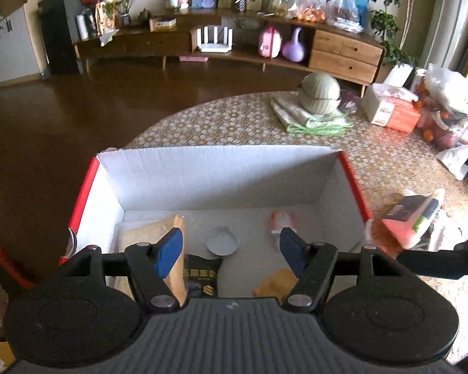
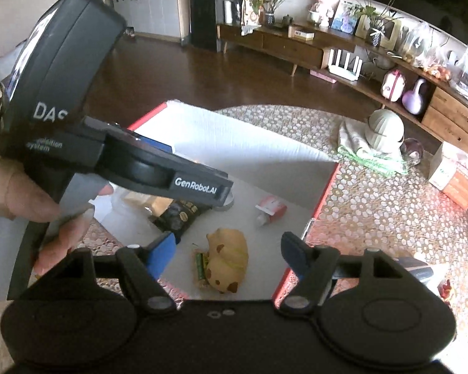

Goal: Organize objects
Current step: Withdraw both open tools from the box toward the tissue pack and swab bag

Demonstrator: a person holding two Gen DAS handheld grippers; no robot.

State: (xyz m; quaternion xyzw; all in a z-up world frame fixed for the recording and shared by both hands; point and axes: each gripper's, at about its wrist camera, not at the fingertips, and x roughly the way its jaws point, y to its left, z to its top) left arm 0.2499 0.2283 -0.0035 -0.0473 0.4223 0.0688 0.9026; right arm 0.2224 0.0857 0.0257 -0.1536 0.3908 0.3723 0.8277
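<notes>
Right wrist | right gripper spread, empty, over box | near: toy on box floor, looks soft, light; pinch across body | mid: black packet, crinkly | far: left gripper spread, empty, above box

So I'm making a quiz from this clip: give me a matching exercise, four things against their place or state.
Things:
1. toy animal
2. black packet
3. green helmet-shaped thing
4. left tool

Place or state:
A. on folded cloth on the table
B. open, over the box
C. in the box, near corner, beside green batteries
D. in the box, under the left tool

Pairs: 1-C, 2-D, 3-A, 4-B
</notes>
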